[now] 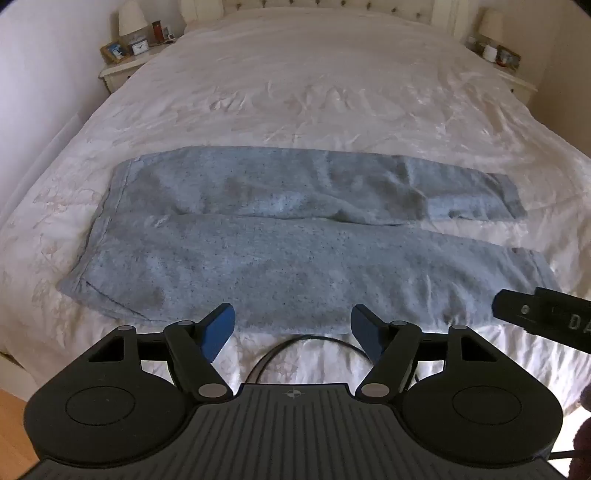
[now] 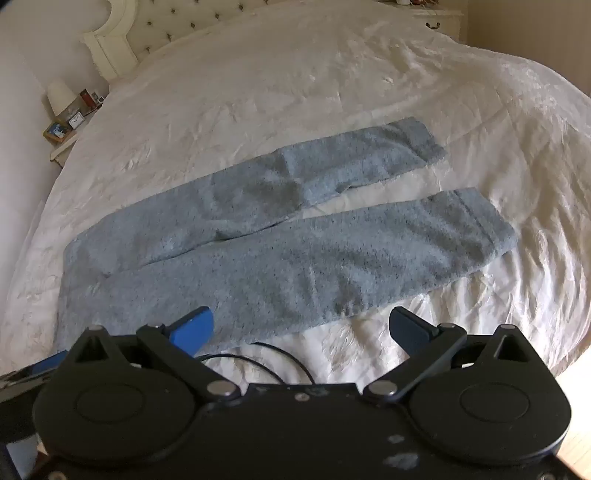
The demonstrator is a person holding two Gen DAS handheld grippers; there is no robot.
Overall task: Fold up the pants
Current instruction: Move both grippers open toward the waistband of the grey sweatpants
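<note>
Currently both the left gripper [image 1: 292,325] and right gripper [image 2: 301,326] hang spread at the pants' [image 1: 258,236] near edge; bed [image 1: 314,92] lies bare beyond.

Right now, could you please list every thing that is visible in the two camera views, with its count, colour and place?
pants: one, grey-blue fleece, spread flat across the bed, legs apart, unfolded
bed cover: one, white, wrinkled, under the pants
headboard: one, cream, tufted, at the far end of the bed
nightstands: two, cream, one at each side of the headboard
lamps: two, white shades, one on each nightstand
small clock: one, white, on the left nightstand
cable: one, black, on the cover near the grippers
left gripper: blue pads, open, before the near pant leg
right gripper: blue pads, open, at the near leg's edge
</note>
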